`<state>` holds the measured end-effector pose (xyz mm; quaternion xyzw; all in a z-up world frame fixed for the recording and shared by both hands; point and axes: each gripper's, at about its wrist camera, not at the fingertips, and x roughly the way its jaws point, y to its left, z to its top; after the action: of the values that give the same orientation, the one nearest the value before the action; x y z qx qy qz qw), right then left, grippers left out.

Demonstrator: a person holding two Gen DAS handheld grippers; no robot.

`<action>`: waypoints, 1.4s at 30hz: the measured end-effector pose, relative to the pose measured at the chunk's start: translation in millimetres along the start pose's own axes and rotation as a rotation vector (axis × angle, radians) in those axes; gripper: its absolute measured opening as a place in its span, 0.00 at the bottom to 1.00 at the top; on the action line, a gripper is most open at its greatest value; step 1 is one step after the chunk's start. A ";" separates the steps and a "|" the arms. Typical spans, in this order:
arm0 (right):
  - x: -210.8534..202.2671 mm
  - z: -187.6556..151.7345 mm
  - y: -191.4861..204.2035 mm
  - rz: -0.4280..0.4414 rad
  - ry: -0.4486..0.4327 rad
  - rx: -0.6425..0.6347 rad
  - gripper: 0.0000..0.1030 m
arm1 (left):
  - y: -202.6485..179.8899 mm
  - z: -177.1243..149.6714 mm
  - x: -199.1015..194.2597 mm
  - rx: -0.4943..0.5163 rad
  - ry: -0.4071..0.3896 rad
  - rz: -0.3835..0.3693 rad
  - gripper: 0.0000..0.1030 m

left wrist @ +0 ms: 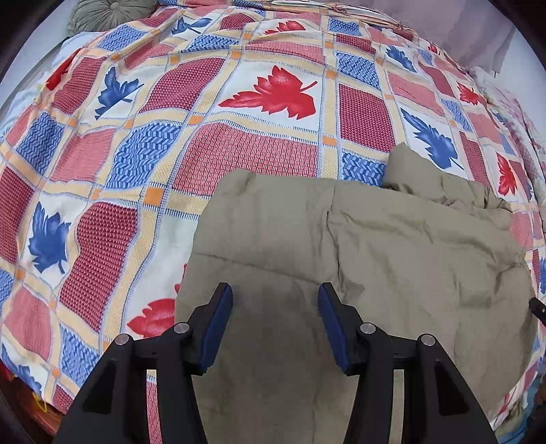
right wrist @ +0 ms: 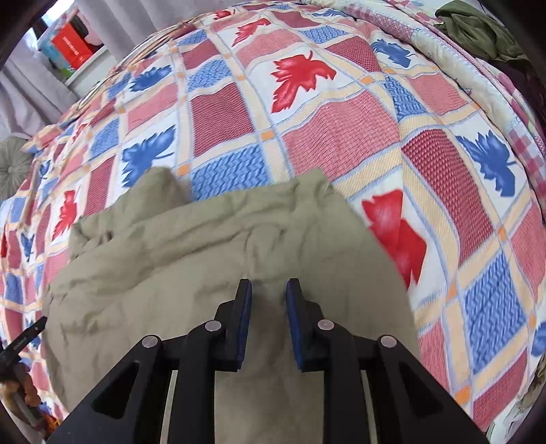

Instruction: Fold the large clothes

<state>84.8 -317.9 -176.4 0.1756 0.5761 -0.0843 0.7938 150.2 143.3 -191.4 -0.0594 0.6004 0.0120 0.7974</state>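
folded garment (left wrist: 358, 259) flat on the bedspread (left wrist: 239, 136), near its front edge, round cushion (left wrist: 109, 13) far behind

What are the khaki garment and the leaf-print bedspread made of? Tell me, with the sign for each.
Khaki garment: looks like matte woven cotton or a cotton blend; it creases softly with no sheen, and the fibre cannot be told for sure. Leaf-print bedspread: apparently a thicker woven cotton-type cloth, matte, with raised weave texture in the red and blue squares.

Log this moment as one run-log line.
phase: fold released | left gripper: open, empty, above khaki garment | right gripper: open, fingers apart, empty | garment: folded on leaf-print bedspread
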 end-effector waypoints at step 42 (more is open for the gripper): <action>-6.3 -104.4 134.5 0.244 0.169 -0.047 0.82 | 75.3 -49.6 -6.0 -0.040 0.094 -0.102 0.98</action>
<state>35.5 -154.8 -174.7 0.2323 0.6171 0.0413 0.7506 94.3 213.0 -205.2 -0.1065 0.6330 -0.0195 0.7666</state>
